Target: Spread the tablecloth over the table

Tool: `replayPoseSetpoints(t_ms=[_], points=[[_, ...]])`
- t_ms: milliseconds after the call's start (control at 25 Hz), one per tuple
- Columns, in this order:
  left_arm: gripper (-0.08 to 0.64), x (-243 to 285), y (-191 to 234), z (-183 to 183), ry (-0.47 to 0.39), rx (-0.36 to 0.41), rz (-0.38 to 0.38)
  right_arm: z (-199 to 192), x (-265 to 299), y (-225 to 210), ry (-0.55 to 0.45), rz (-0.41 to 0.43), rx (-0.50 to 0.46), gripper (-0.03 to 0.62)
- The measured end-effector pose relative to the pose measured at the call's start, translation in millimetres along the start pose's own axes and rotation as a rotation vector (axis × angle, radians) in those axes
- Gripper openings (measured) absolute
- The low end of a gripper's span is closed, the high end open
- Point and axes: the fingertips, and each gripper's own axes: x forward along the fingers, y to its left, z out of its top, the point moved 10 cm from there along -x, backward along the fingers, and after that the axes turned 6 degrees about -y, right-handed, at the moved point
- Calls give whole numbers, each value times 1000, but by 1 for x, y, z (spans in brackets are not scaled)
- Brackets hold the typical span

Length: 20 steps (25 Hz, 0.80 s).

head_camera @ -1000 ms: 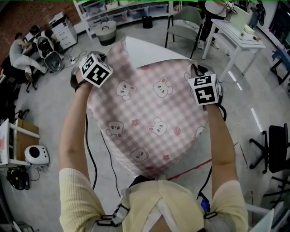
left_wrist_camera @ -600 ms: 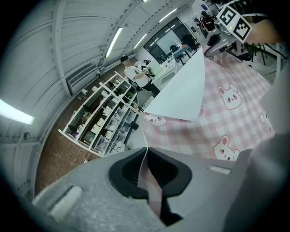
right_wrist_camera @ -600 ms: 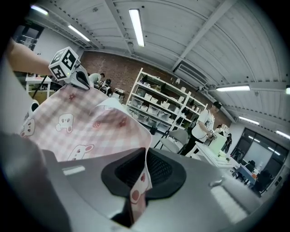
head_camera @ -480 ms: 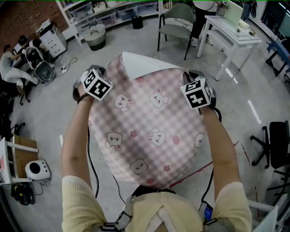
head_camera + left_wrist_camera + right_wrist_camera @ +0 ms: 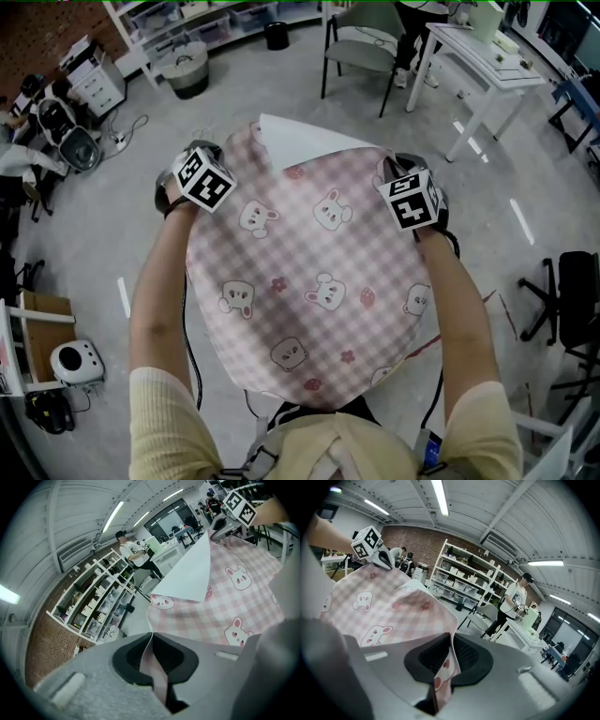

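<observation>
A pink checked tablecloth (image 5: 309, 281) with bunny prints hangs stretched between my two grippers over a white table, whose bare far corner (image 5: 291, 139) pokes out beyond the cloth. My left gripper (image 5: 221, 152) is shut on the cloth's far left edge; in the left gripper view a thin strip of cloth (image 5: 157, 672) is pinched between the jaws (image 5: 151, 641). My right gripper (image 5: 397, 169) holds the far right edge. Its jaws (image 5: 450, 653) are opening, but the cloth corner (image 5: 443, 677) still sits pinched between the pads. The cloth's near edge droops toward my body.
A green chair (image 5: 361, 47) and a white desk (image 5: 478, 66) stand beyond the table at the right. Shelving (image 5: 187, 14) and a round basket (image 5: 183, 70) are at the far left. A black office chair (image 5: 572, 300) is at the right. A person (image 5: 513, 599) stands by the desk.
Both grippers have come down and slightly nearer with the cloth. The cloth hangs lower and flatter, and the table's white corner shows a little more beyond it.
</observation>
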Motion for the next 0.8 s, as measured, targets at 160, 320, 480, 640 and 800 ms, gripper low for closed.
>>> replayPoseSetpoints(t_ms=[160, 320, 480, 640, 800], points=[[9, 8, -2, 3, -6, 32, -6, -4, 0, 1, 19, -6, -2, 23], [9, 23, -5, 5, -16, 48, -4, -12, 9, -2, 38, -12, 12, 23], [9, 41, -11, 2, -18, 32, -31, -20, 19, 0, 65, -7, -48, 25], [9, 58, -17, -3, -12, 35, -58, -30, 27, 5, 89, -3, -114, 25], [11, 73, -22, -13, -9, 28, -76, -41, 37, 4, 116, -6, -133, 34]])
